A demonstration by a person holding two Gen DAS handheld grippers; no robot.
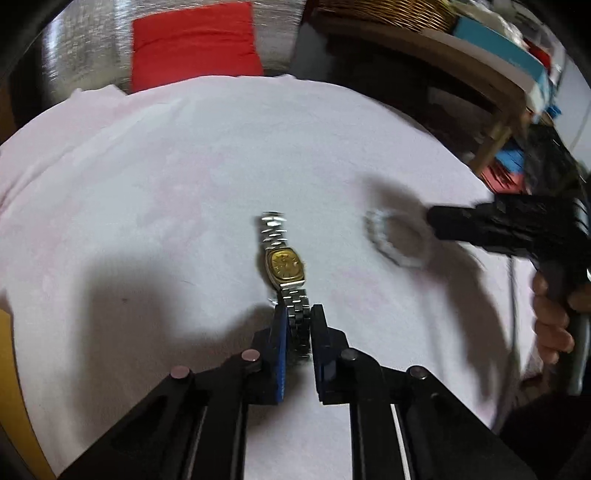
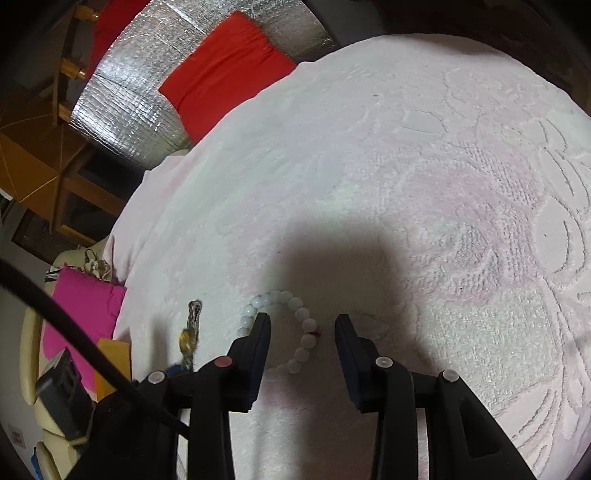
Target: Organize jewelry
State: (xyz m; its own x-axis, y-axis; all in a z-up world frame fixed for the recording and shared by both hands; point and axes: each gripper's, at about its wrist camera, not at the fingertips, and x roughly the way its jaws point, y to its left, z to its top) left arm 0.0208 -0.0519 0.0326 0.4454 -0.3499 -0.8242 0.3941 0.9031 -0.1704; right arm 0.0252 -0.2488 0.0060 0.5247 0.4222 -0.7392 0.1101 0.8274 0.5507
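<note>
A pale pink towelling cloth (image 2: 424, 177) with a raised floral pattern covers the work surface; dark shadows fall across its near part. Beyond its far edge lies a sheet of silver quilted foil (image 2: 136, 107), on which rests a bright red fabric cushion (image 1: 195, 44). In the left wrist view, a light wooden shelf unit (image 1: 491, 92) stands at upper right, bearing a woven wicker basket (image 1: 388, 11) and a teal box (image 1: 506, 55). In the right wrist view, a magenta cloth (image 2: 85, 299) lies at left, below brown wooden furniture (image 2: 44, 173).

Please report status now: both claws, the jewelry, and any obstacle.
Left claw shut on watch band. Right claw open over bead bracelet, not gripping. Cloth bare ahead.
</note>
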